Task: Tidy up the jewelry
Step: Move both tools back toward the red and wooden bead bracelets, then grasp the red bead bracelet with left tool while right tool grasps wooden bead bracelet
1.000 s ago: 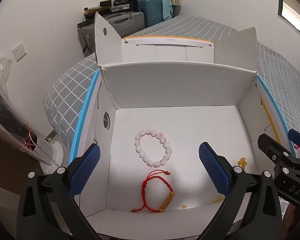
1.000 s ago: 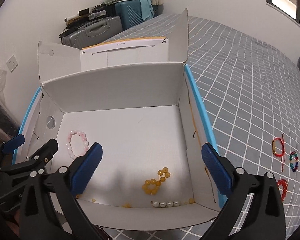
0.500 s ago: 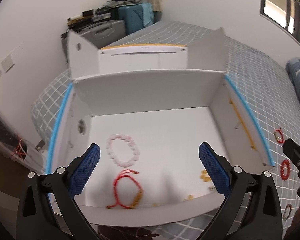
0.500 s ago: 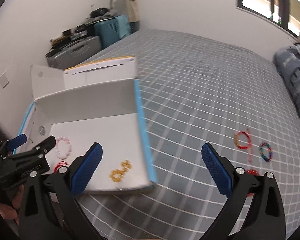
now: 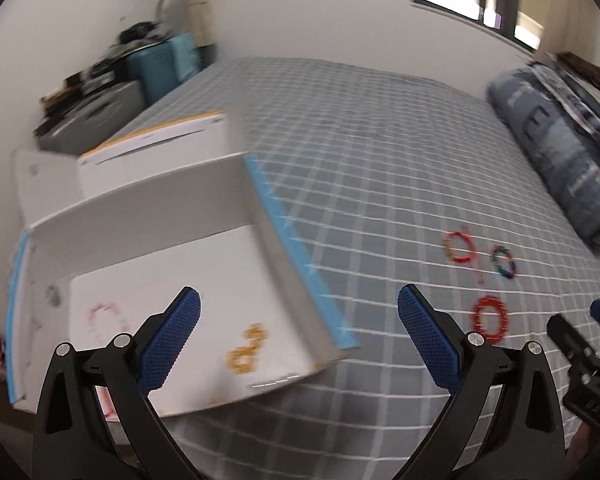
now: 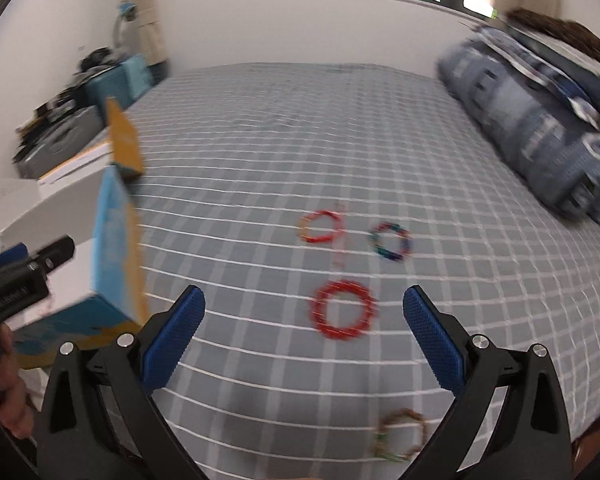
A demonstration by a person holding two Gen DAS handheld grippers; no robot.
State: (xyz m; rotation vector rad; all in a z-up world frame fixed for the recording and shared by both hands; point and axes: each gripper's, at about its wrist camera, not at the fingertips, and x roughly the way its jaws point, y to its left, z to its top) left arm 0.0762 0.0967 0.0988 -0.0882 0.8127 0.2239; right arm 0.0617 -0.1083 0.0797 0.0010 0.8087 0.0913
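Observation:
A white cardboard box (image 5: 148,216) with blue edges sits at the bed's left; it also shows in the right wrist view (image 6: 116,248). Inside lie a pink bead bracelet (image 5: 106,316) and a yellow bead bracelet (image 5: 248,350). On the grey checked bedspread lie a red bead bracelet (image 6: 344,310), a red cord bracelet (image 6: 320,226), a multicoloured bracelet (image 6: 391,241) and a brown bracelet (image 6: 400,434). My left gripper (image 5: 298,338) is open and empty over the box's right corner. My right gripper (image 6: 304,338) is open and empty just short of the red bead bracelet.
A folded blue quilt (image 6: 540,128) lies along the bed's right side. Suitcases and clutter (image 5: 112,88) stand against the far left wall. Grey checked bedspread (image 6: 300,128) stretches beyond the bracelets.
Both grippers have swung right, away from over the box toward the bracelets on the bedspread. Both stay open and empty.

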